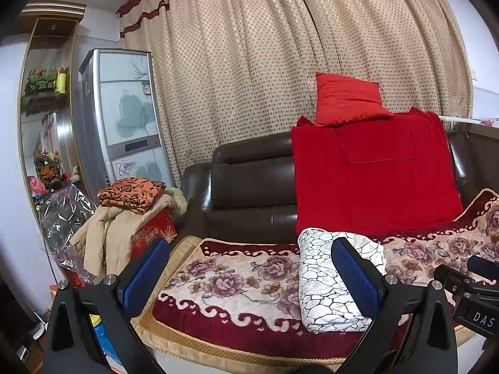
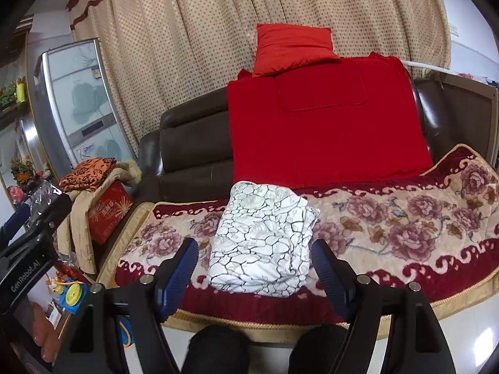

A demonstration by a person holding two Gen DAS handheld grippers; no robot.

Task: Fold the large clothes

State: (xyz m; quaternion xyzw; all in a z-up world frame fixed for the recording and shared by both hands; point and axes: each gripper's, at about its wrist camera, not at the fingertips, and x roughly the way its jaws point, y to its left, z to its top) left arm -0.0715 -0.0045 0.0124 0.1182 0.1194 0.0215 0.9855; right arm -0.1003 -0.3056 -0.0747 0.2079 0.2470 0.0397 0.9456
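Note:
A folded white garment with a black crackle pattern (image 1: 327,293) (image 2: 265,237) lies on the floral blanket (image 1: 237,280) (image 2: 389,218) that covers the sofa seat. My left gripper (image 1: 252,275) hovers in front of the seat, open, with nothing between its blue pads (image 1: 142,280); the garment sits behind its right finger. My right gripper (image 2: 255,269) is open too, its fingers (image 2: 329,275) standing apart on either side of the garment's near end without touching it. Each gripper shows at the edge of the other's view.
A red throw (image 2: 324,131) and a red cushion (image 2: 290,50) rest on the brown leather sofa back (image 2: 193,137). To the left, a beige coat (image 1: 106,233) and an orange patterned cloth (image 1: 131,193) are piled on a red box. A person's dark-trousered knees (image 2: 218,349) are at the bottom.

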